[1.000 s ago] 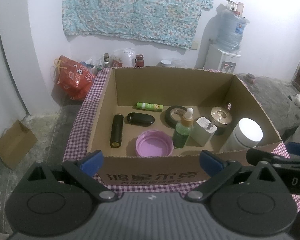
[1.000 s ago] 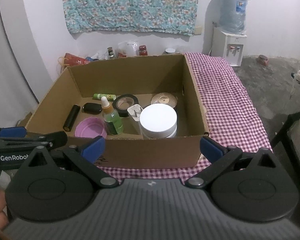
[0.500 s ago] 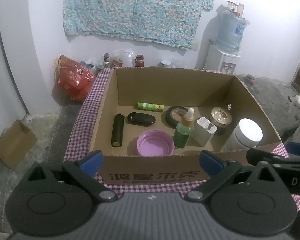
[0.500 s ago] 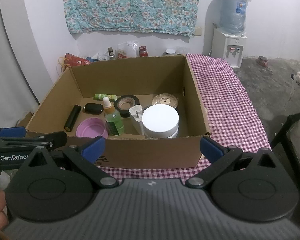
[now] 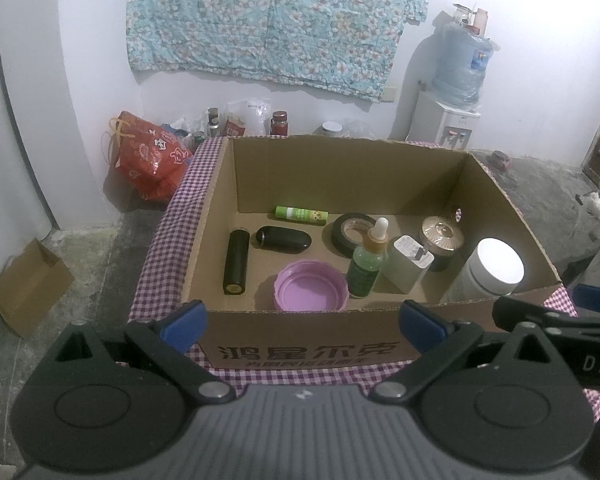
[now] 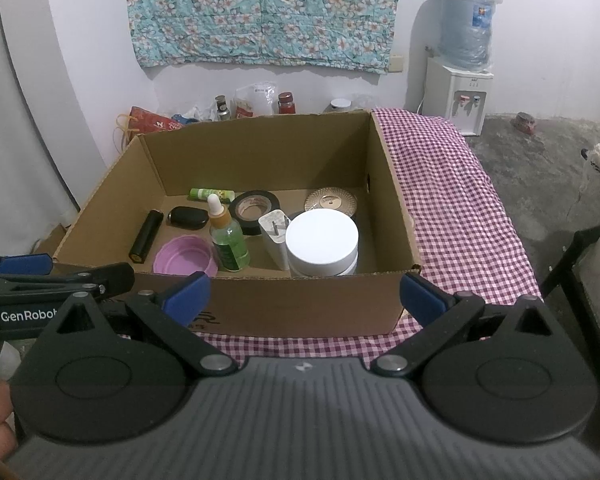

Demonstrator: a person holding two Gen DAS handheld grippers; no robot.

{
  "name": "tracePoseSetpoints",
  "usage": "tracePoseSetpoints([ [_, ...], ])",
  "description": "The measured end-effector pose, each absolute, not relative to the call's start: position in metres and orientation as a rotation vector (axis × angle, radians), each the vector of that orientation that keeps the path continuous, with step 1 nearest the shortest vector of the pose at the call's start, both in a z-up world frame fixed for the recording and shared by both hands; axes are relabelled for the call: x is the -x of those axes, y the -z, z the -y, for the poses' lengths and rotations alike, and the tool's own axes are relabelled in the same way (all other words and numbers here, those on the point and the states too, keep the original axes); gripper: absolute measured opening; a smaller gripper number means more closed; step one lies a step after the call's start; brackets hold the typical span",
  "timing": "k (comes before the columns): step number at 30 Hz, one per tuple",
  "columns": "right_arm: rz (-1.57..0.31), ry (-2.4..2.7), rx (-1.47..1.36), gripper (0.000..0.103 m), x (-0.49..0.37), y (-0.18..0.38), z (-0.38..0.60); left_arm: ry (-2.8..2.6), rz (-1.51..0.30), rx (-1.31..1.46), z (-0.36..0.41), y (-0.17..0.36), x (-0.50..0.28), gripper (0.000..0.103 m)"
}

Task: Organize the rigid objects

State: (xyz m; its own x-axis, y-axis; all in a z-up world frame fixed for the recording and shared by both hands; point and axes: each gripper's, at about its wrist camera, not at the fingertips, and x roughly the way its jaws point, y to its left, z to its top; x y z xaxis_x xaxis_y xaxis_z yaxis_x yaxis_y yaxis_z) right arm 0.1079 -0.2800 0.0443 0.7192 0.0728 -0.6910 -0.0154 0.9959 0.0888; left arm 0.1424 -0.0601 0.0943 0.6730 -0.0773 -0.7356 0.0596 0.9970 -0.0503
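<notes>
An open cardboard box (image 5: 300, 350) (image 6: 300, 304) rests on a checked cloth. Inside lie a purple lid (image 5: 311, 291) (image 6: 185, 256), a green dropper bottle (image 5: 367, 260) (image 6: 228, 240), a black tape roll (image 5: 350, 232) (image 6: 256, 210), a white charger (image 5: 407, 262) (image 6: 274, 236), a white jar (image 5: 496, 270) (image 6: 322, 242), a gold-lidded jar (image 5: 442, 238) (image 6: 331, 202), a black cylinder (image 5: 236, 266) (image 6: 146, 236), a black case (image 5: 283, 239) (image 6: 187, 218) and a green tube (image 5: 301, 215) (image 6: 212, 194). My left gripper (image 5: 303, 318) and right gripper (image 6: 305, 292) hover open and empty before the box's front wall.
The checked cloth (image 6: 452, 208) spreads to the right of the box. A red bag (image 5: 150, 164), jars and bottles sit by the back wall. A water dispenser (image 6: 460, 92) stands at the right. A small cardboard box (image 5: 28, 280) lies on the floor at left.
Both views have crept slightly toward the box; nothing inside it has moved and both grippers stay open.
</notes>
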Motion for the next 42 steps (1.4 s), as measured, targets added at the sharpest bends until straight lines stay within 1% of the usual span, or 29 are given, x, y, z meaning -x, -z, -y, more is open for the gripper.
tracePoseSetpoints([
  [42, -0.764, -0.048, -0.081, 0.101, -0.1065, -0.0501, 0.2787, 0.079, -0.82, 0.019, 0.0583, -0.0982, -0.139, 0.102],
])
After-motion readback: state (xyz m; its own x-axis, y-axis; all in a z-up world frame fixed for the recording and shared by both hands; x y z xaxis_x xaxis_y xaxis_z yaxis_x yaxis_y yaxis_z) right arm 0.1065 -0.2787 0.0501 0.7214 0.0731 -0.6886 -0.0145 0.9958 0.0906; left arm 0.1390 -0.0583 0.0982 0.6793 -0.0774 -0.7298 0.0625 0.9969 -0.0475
